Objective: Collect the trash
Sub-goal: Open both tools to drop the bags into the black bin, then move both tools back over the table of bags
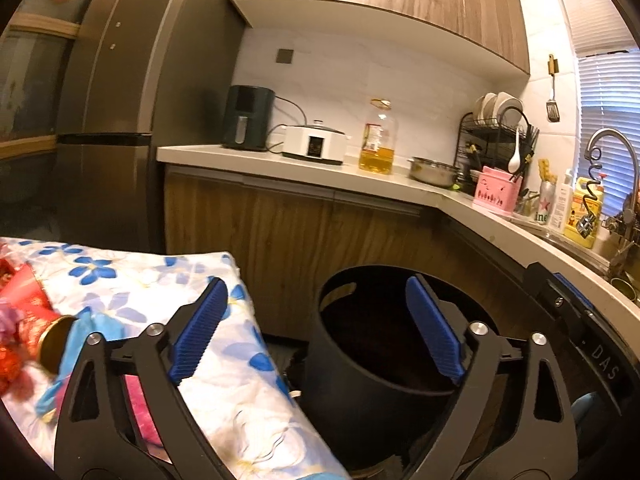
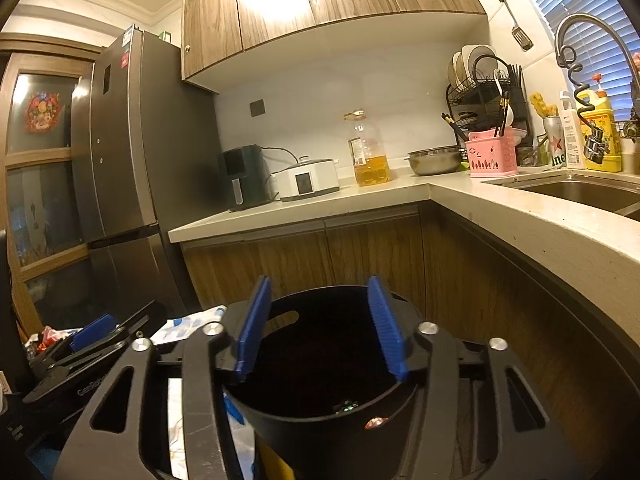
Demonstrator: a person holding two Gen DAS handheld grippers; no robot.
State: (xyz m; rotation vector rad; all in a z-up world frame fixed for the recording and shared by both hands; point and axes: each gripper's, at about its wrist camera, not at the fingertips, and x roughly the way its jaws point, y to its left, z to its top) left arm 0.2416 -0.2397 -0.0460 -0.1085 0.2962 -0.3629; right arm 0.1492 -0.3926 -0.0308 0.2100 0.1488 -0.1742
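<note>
From the left wrist view, my left gripper (image 1: 316,328) stands with its jaws wide apart and nothing between the blue pads (image 1: 202,330). The black bin (image 1: 372,396) is just ahead and a little to the right of it, so that the right pad is over the bin's mouth and the left pad is over the flowered cloth (image 1: 160,280). This cloth covers a surface directly beside the bin, on its left. On the cloth, at the far left edge of the view, I see red and pink wrappers (image 1: 20,312) with something round and gold; this looks to me like trash not yet collected. At the right edge, a part of my right gripper (image 1: 576,312) shows.

From the right wrist view, my right gripper (image 2: 316,328) is above the bin (image 2: 320,412), its jaws apart about halfway, and they hold nothing. The bin's mouth lies directly under and ahead of the pads. Inside, near the bottom, I can see some small pieces (image 2: 346,407), one greenish and one reddish; what they are I cannot tell. The left gripper (image 2: 94,332) is on the left, over the cloth (image 2: 188,326), and some crumpled red things (image 2: 44,340) lie behind it.

I judge that the remaining trash lies to the left of both grippers, and the left hand is clearly nearer. The next reach should go leftward, away from the bin.
</note>
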